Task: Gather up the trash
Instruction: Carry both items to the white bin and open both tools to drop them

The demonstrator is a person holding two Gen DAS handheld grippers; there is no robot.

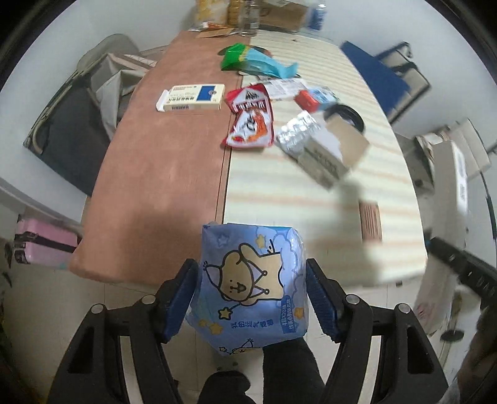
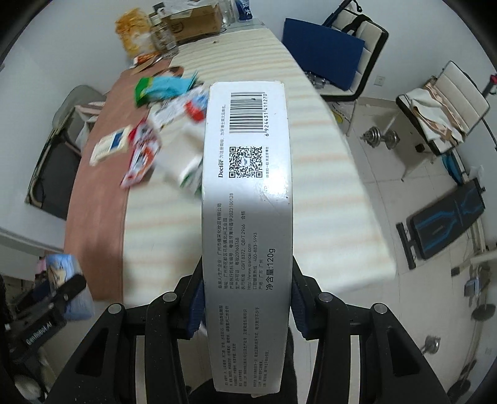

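Note:
My left gripper [image 1: 250, 292] is shut on a blue tissue pack with a cartoon bear [image 1: 251, 286], held off the near end of the table [image 1: 167, 186]. My right gripper [image 2: 247, 298] is shut on a long white toothpaste box [image 2: 247, 202] with a barcode, held above the table's near end. The left gripper and its blue pack also show in the right wrist view [image 2: 66, 279]. On the table lie a white-and-blue medicine box [image 1: 192, 97], red snack wrappers [image 1: 250, 119], a green-and-blue bag [image 1: 254, 62], a foil blister pack [image 1: 296, 130] and an open carton [image 1: 334, 152].
Jars, snack bags and a cardboard box [image 1: 279, 14] stand at the table's far end. Chairs [image 2: 348, 46] stand on both sides. A pink suitcase [image 1: 40, 245] is at the left. Dumbbells [image 2: 380, 135] and a workout bench [image 2: 444, 220] are on the floor at the right.

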